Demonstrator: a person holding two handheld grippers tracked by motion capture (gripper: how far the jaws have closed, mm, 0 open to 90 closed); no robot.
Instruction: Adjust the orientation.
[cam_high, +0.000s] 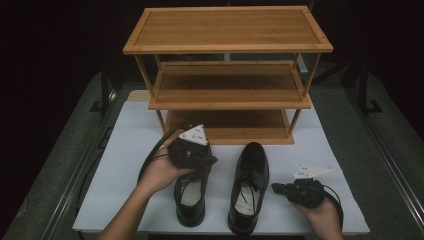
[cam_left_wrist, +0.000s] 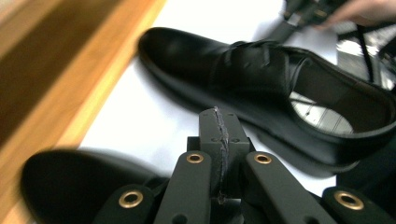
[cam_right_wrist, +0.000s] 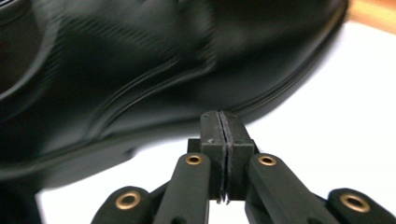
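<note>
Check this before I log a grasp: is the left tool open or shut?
Shut, on nothing. In its own view the left tool has both pads pressed flat together, with the white table and a black shoe beyond.

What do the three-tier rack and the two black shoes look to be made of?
The rack looks like bamboo or light wood: warm honey tone, faint lengthwise grain, matte finish. The left shoe and right shoe look like polished black leather or a leather-like synthetic: smooth upper with soft highlights and a stitched seam; which of the two cannot be told.
</note>
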